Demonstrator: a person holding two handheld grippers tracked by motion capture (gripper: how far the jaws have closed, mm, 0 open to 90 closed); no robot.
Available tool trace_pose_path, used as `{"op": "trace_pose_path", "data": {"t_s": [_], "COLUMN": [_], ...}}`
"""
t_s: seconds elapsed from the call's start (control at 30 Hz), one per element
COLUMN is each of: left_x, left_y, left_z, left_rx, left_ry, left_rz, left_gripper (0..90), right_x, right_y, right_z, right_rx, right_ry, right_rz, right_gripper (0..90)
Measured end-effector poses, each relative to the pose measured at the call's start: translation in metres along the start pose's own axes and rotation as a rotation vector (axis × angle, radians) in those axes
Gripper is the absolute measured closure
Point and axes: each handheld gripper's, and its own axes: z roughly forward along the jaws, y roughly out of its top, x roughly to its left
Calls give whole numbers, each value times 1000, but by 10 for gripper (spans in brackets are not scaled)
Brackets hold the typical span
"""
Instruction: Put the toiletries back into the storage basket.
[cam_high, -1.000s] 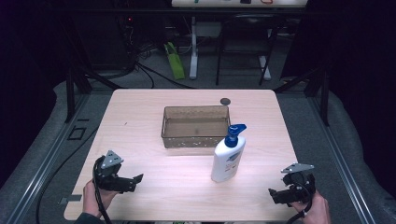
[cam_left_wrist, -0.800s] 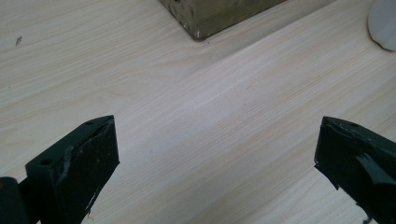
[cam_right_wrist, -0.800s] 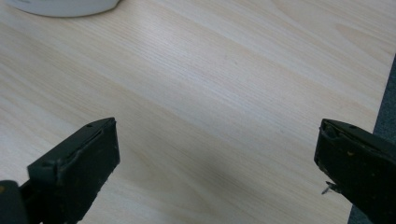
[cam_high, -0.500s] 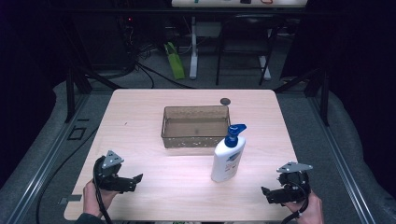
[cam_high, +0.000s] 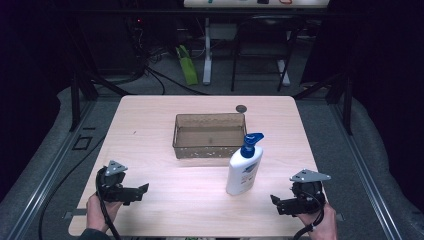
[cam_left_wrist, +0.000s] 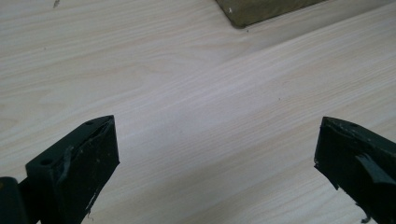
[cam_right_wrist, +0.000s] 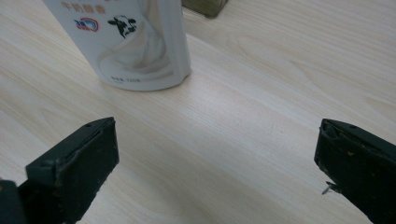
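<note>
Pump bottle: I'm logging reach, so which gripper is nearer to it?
Right. The right gripper sits open just beside the pump bottle, toward the table's near edge; the left gripper is open, far across the table.

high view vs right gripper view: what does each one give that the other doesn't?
High view alone: the whole layout, with the brown basket behind the bottle, a small dark disc near the table's far edge, the bottle's blue pump, and the left gripper and right gripper near the front edge. Right gripper view alone: the cow print on the bottle label and its own jaws spread wide, nothing between them. Both: the white pump bottle standing upright on the wooden table.
</note>
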Motion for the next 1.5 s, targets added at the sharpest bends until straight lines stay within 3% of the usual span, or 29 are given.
{"op": "trace_pose_path", "data": {"t_s": [0.13,0.3,0.5,0.73,0.93,1.03,1.5], "left_x": [3,2,-13,-15,-13,-11,-10], "left_y": [-4,-2,5,8,6,6,8], "left_z": [4,4,6,9,9,8,12], "left_rx": [86,96,119,135,167,160,168], "left_ry": [20,35,55,53,70,63,45], "left_rz": [-29,-21,110,157,147,132,131], "left_gripper": [0,0,0,0,0,0,0], "right_x": [7,14,16,23,31,34,40], "right_y": [4,10,18,30,42,47,68], "right_z": [1,-2,-5,-9,-14,-14,-14], "right_rx": [-15,-48,-96,-142,-198,-206,-280], "right_ry": [11,36,55,66,75,84,95], "right_rz": [-10,-11,9,-10,-21,-22,-32], "right_gripper": [0,0,0,0,0,0,0]}}
